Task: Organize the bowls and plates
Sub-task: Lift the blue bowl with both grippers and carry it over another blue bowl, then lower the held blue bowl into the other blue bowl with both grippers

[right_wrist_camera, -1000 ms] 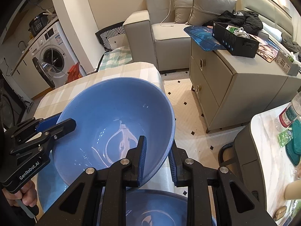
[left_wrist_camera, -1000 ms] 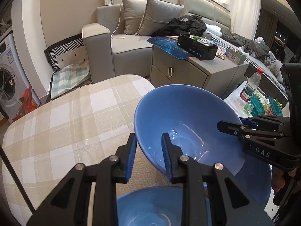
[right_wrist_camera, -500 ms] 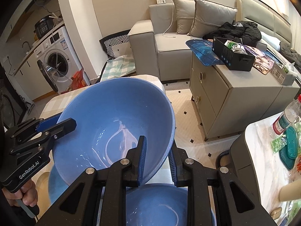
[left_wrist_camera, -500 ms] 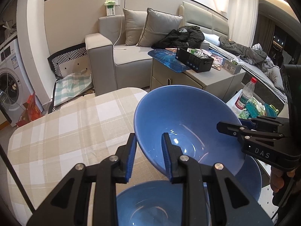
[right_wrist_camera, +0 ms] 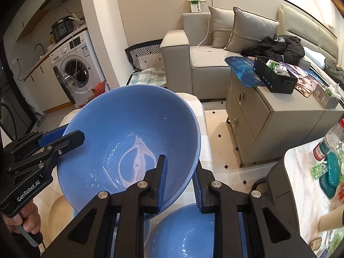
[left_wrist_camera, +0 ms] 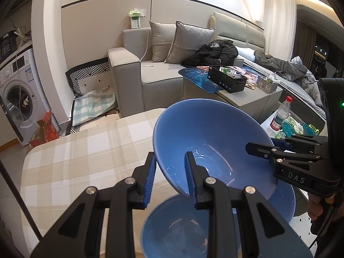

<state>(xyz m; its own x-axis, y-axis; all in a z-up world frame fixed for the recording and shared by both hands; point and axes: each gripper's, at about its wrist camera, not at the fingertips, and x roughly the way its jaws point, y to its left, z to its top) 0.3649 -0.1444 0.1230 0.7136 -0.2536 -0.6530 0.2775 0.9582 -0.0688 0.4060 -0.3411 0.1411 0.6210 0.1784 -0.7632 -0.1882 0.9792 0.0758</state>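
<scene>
big blue bowl up in air over checked table, tilted. left gripper pinching near rim, right gripper pinching opposite rim (both jaws narrow, wall between pads). second blue bowl underneath.
</scene>
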